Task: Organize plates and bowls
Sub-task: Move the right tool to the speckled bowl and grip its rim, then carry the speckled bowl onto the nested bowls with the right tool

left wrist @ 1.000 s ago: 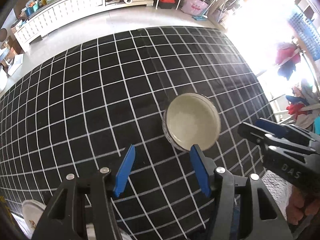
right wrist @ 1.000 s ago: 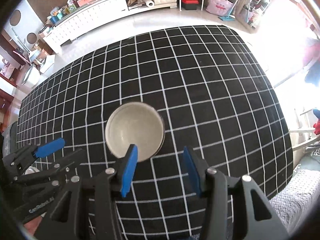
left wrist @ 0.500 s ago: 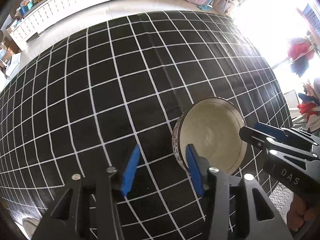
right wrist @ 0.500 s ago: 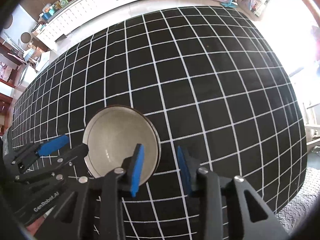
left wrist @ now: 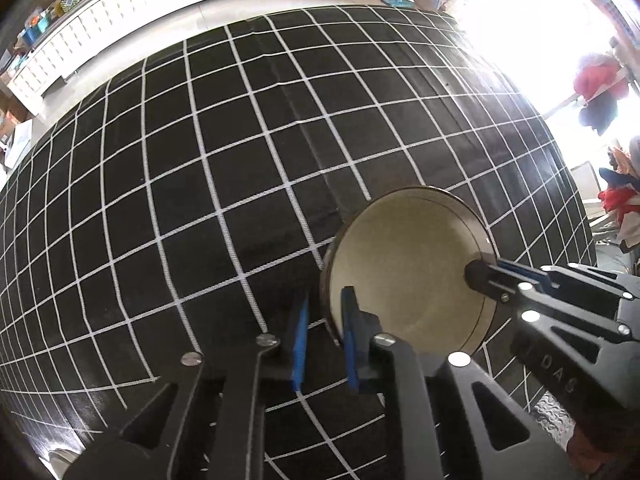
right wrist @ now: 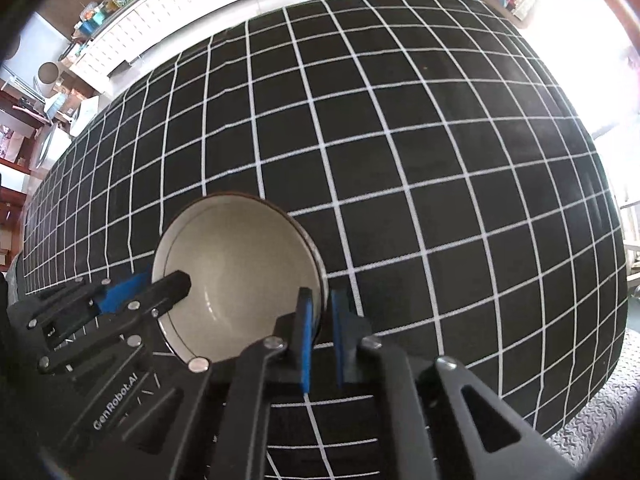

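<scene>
A cream bowl (left wrist: pixel 408 272) with a dark rim stands on the black checked tablecloth (left wrist: pixel 200 160). My left gripper (left wrist: pixel 325 312) is shut on the bowl's left rim, one blue pad inside and one outside. In the right wrist view the same bowl (right wrist: pixel 240 264) sits left of centre, and my right gripper (right wrist: pixel 322 304) is shut on its right rim in the same way. Each gripper shows in the other's view: the right gripper (left wrist: pixel 486 276) at the bowl's far rim, the left gripper (right wrist: pixel 160 286) at the bowl's left edge. Both point steeply down.
The table's cloth (right wrist: pixel 400 160) stretches wide beyond the bowl. A sliver of a white plate (left wrist: pixel 56 458) shows at the near left edge. A grey quilted surface (right wrist: pixel 600 404) lies past the table's right edge. White cabinets (left wrist: pixel 120 24) line the far wall.
Both grippers came down onto the bowl from either side and their jaws went from wide open to shut on its rim. The bowl now looks larger and nearer.
</scene>
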The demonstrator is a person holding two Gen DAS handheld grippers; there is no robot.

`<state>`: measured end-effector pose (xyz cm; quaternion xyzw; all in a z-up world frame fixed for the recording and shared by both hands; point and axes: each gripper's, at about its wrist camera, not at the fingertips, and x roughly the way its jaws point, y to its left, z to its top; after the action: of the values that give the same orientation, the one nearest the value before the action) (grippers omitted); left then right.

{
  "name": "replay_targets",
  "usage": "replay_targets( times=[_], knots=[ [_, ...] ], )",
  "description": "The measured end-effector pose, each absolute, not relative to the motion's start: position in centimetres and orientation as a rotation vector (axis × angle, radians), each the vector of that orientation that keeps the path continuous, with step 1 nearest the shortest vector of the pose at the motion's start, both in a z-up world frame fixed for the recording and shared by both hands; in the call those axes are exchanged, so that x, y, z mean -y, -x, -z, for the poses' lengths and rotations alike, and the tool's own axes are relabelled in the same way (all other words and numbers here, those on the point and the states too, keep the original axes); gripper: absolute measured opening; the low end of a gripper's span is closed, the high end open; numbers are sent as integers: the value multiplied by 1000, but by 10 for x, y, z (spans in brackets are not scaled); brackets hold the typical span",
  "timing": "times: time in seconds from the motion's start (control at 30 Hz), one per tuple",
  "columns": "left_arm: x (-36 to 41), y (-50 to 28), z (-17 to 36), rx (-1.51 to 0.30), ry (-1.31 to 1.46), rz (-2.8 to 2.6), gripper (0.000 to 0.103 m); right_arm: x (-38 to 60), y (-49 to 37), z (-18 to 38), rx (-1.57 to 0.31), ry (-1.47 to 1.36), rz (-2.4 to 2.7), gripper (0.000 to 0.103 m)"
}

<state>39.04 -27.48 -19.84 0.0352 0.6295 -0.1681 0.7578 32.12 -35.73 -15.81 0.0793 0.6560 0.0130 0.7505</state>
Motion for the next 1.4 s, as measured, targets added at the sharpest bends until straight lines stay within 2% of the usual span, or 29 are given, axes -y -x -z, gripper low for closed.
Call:
replay_targets(
  times=[0.4, 0.67, 1.13, 1.4],
  knots=[
    [273, -379, 196, -1377, -47, 359, 9, 354, -307, 159, -1435, -238, 6, 10],
    [267, -350, 181, -1367, -45, 355, 9, 336, -278, 128, -1412, -207, -16, 10],
    [193, -276, 117, -1265, -5, 295, 9, 257, -212, 55, -1322, -145, -90, 10],
    [134, -237, 97, -1236, 37, 252, 9, 214, -185, 41, -1307, -114, -147, 10]
  ],
)
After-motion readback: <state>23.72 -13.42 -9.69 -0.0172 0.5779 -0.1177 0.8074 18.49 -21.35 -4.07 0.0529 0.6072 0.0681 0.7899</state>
